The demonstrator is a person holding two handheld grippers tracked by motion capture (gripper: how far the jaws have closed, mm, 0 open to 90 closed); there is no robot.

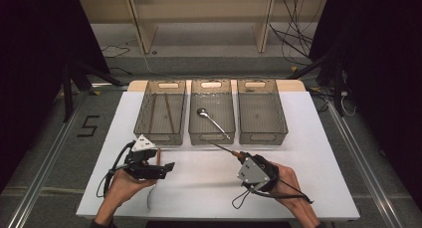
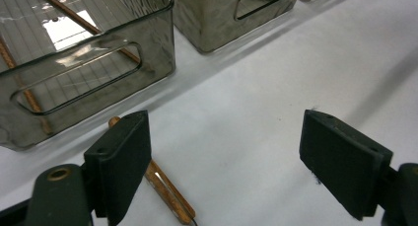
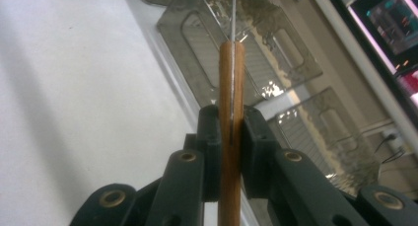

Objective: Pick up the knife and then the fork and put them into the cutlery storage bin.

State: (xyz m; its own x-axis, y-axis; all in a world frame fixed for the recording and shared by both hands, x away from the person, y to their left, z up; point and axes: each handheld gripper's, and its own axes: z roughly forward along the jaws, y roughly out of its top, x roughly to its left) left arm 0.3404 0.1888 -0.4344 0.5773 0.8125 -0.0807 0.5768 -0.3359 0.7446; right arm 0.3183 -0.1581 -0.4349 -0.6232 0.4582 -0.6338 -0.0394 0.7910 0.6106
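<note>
Right gripper (image 3: 230, 152) clenched on wooden-handled metal utensil (image 3: 230, 112), tip at 11 o'clock; left gripper (image 2: 224, 157) released beside thin wooden stick (image 2: 167, 194) on white bench (image 1: 209, 183).

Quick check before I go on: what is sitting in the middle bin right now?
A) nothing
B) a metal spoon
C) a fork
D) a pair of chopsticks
B: in the high view a metal spoon lies slantwise in the middle bin, bowl toward the far end; the brown sticks are in the left bin instead.
</note>
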